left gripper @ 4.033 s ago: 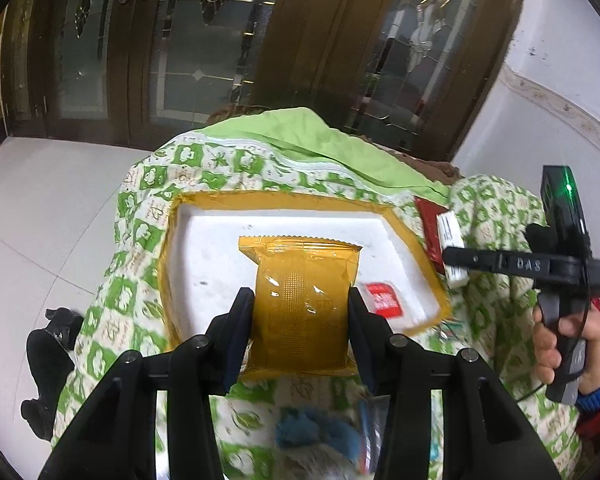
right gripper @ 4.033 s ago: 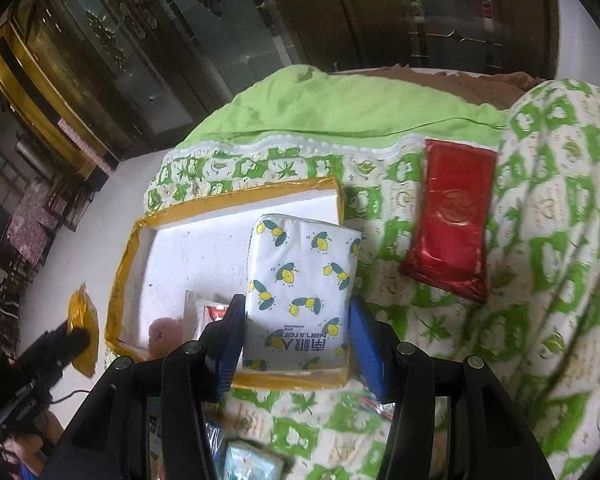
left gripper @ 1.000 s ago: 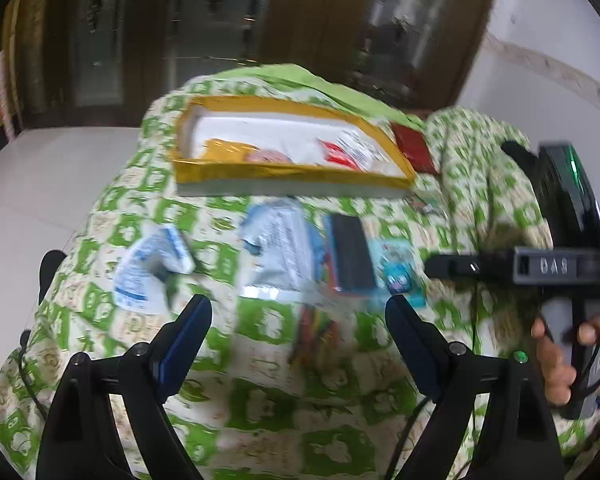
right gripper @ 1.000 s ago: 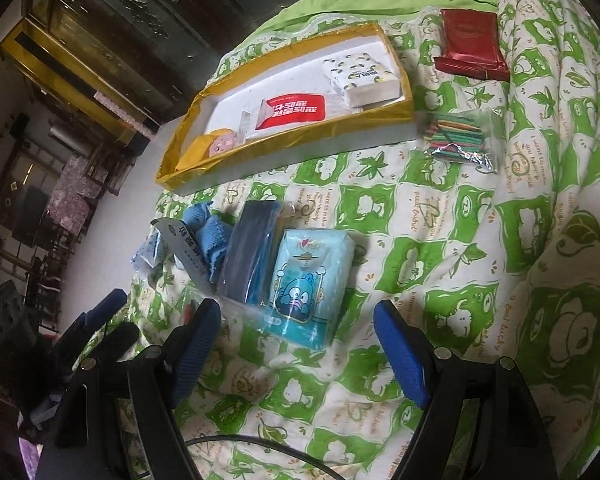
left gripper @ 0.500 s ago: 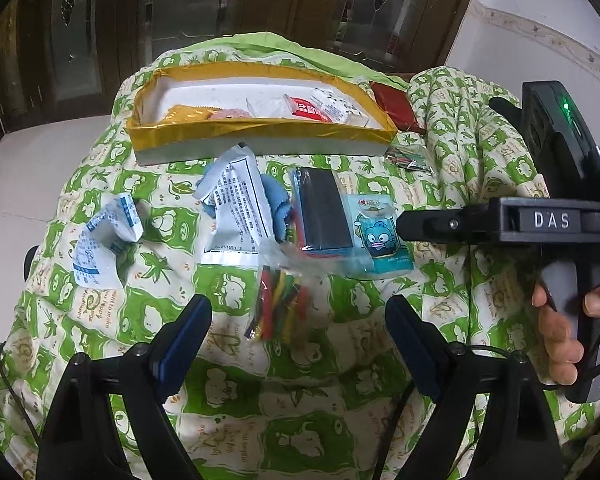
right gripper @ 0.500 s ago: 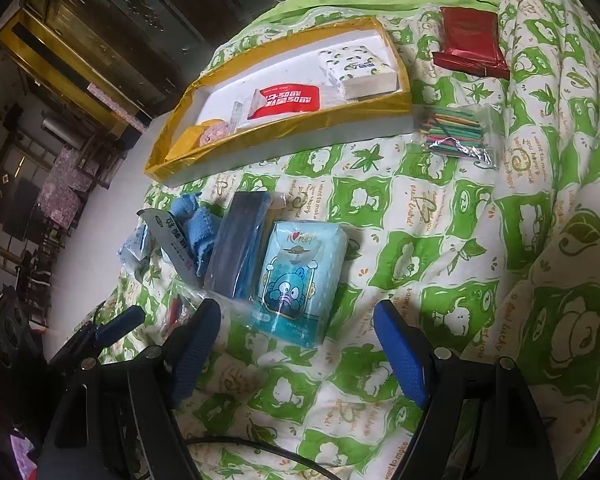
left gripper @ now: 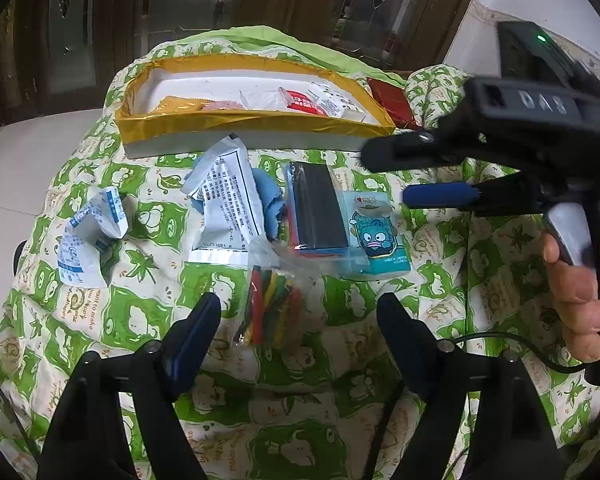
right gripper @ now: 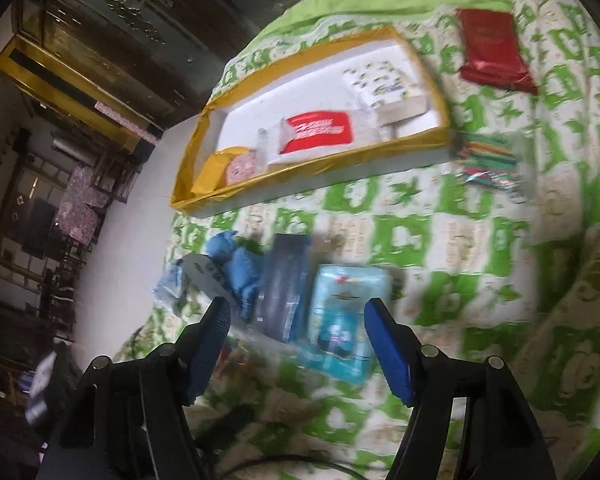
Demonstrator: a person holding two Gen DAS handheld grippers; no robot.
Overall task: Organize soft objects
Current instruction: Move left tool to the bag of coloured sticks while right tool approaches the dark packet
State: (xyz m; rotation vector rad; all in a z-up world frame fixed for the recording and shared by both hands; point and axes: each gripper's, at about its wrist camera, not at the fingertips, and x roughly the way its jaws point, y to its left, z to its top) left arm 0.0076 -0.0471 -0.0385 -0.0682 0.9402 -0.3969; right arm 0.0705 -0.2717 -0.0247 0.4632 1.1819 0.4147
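To do this well, lower the left tongs [left gripper: 298, 312], unclenched but narrowing around the clear crinkly bag of coloured sticks [left gripper: 272, 304] on the green-patterned quilt [left gripper: 140, 320], while the right tongs [right gripper: 296, 320], likewise empty and narrowing, straddle the teal cartoon tissue pack [right gripper: 340, 320] short of the gold-rimmed white tray [right gripper: 300, 168].
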